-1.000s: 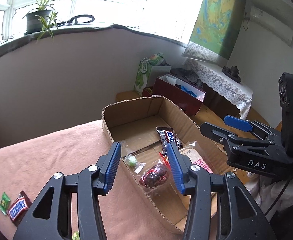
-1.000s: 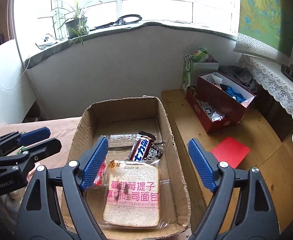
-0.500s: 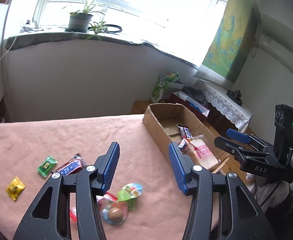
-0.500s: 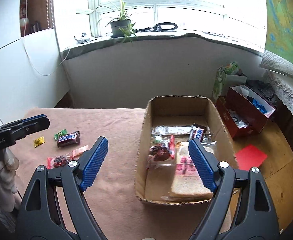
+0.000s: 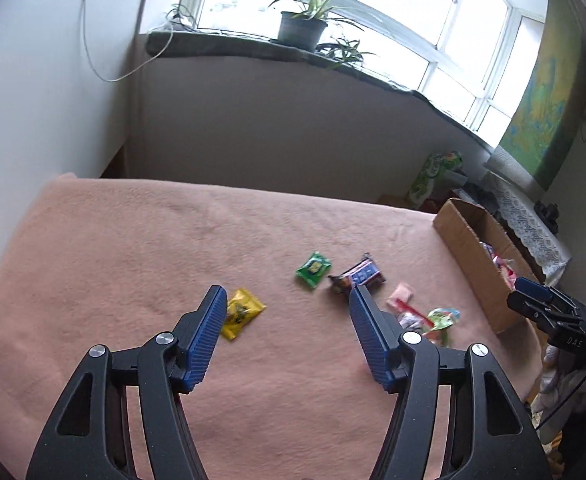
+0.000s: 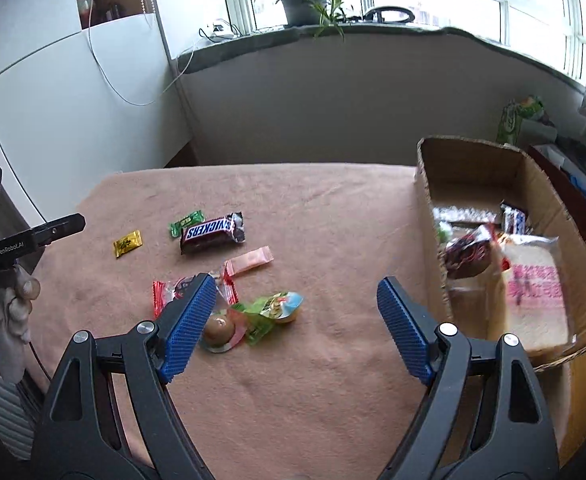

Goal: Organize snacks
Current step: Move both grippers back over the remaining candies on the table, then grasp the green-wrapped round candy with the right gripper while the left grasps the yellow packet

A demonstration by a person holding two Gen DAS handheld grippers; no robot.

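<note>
Loose snacks lie on the pink cloth [image 5: 133, 248]: a yellow candy [image 5: 241, 312], a green candy [image 5: 313, 268], a Snickers bar [image 6: 213, 232], a pink wafer packet [image 6: 251, 260], a red wrapped sweet [image 6: 161, 294] and two jelly cups [image 6: 281, 306]. My left gripper [image 5: 287, 300] hovers above the cloth, its jaws opening with nothing between them; the yellow candy lies just beyond its left fingertip. My right gripper [image 6: 295, 286] stands open and empty over the jelly cups. The cardboard box [image 6: 425, 200] at the right holds bagged bread [image 6: 533, 288] and other snacks.
A windowsill with a potted plant [image 6: 305, 4] runs behind the table. A red box [image 6: 573, 188] and a green bag [image 6: 517, 116] stand beyond the cardboard box. A gloved hand [image 6: 9, 308] holds the left gripper at the cloth's left edge.
Both grippers swung left from over the box to over the loose snacks on the cloth. The left jaws have spread wider; the right jaws stayed as they were.
</note>
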